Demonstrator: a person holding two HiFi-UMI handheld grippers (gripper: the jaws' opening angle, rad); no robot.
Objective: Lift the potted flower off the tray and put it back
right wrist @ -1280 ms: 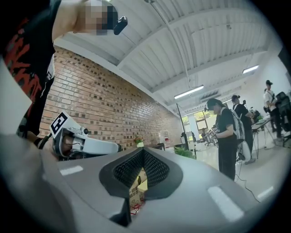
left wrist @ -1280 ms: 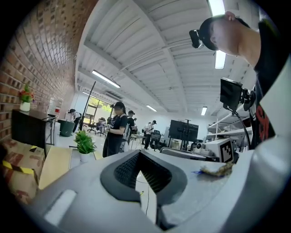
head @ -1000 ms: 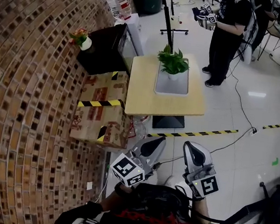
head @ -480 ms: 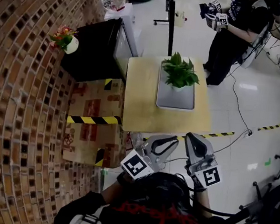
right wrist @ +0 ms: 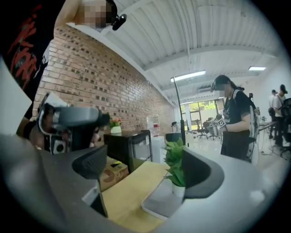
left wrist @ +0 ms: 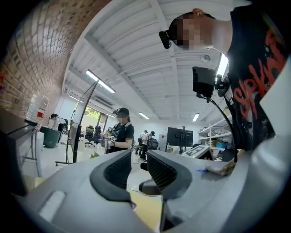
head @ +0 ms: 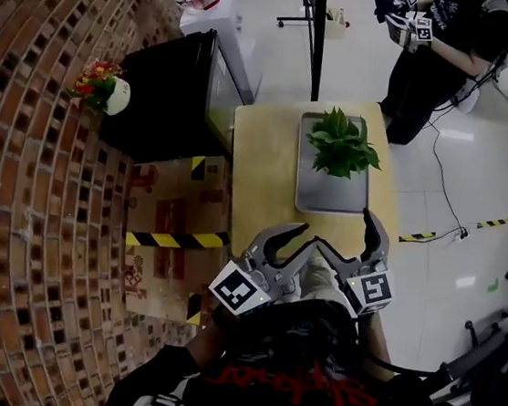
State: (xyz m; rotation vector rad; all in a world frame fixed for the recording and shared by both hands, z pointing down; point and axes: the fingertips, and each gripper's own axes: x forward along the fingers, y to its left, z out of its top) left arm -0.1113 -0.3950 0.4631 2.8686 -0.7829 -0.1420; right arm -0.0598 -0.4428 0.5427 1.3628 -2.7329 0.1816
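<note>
A leafy green plant in a small white pot stands on a grey tray, which lies on a wooden table. Both grippers hover at the table's near edge, short of the tray and touching nothing. My left gripper has its jaws a narrow gap apart and empty; in its own view the left gripper frames only the room. My right gripper has its jaws opening, with nothing between them. Beyond the wide-set jaws of the right gripper I see the plant and tray.
A black cabinet with a small flower pot on it stands left of the table. Cardboard boxes with hazard tape sit below it by the brick wall. A person holding grippers stands beyond the table, next to a pole stand.
Both grippers have come forward from over the floor to the table's near edge. The right gripper's jaws have gone from shut to wide apart. The plant and tray have not moved.
</note>
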